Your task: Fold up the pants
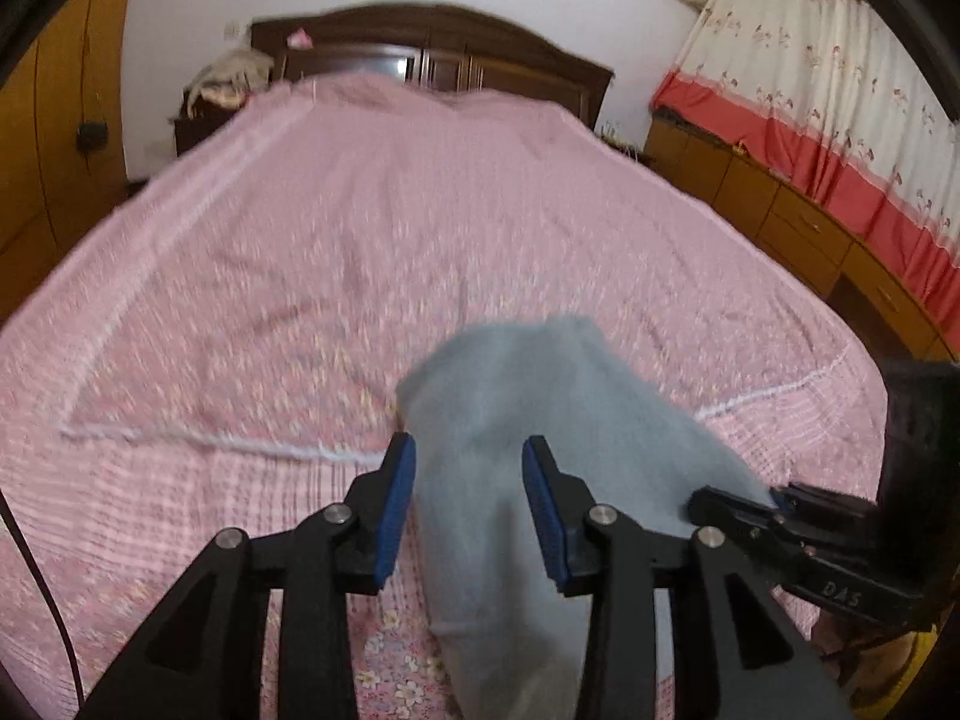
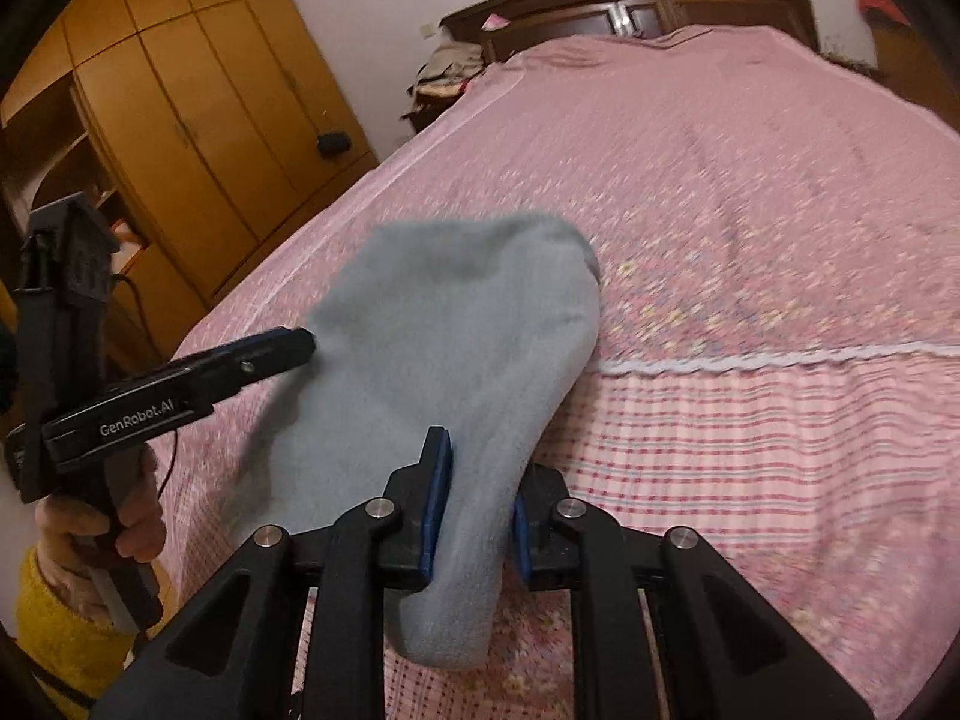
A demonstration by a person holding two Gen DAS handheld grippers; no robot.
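Note:
The light blue-grey pants (image 1: 528, 408) (image 2: 432, 336) hang bunched and blurred above the pink bedspread, between my two grippers. In the left wrist view my left gripper (image 1: 468, 504) has its jaws well apart. The cloth fills the gap between them without narrowing, and it spreads on past the right finger. The right wrist view shows the left gripper (image 2: 303, 345) with its tip at the cloth's left edge. My right gripper (image 2: 477, 504) is shut on a narrowed part of the pants. It appears again at the cloth's right edge (image 1: 774, 495).
The bed (image 1: 360, 228) with its pink flowered cover stretches ahead to a dark wooden headboard (image 1: 432, 42). A wooden wardrobe (image 2: 180, 120) stands to the left, low drawers (image 1: 798, 228) and a curtain to the right. A hand in a yellow sleeve (image 2: 54, 630) holds the left gripper.

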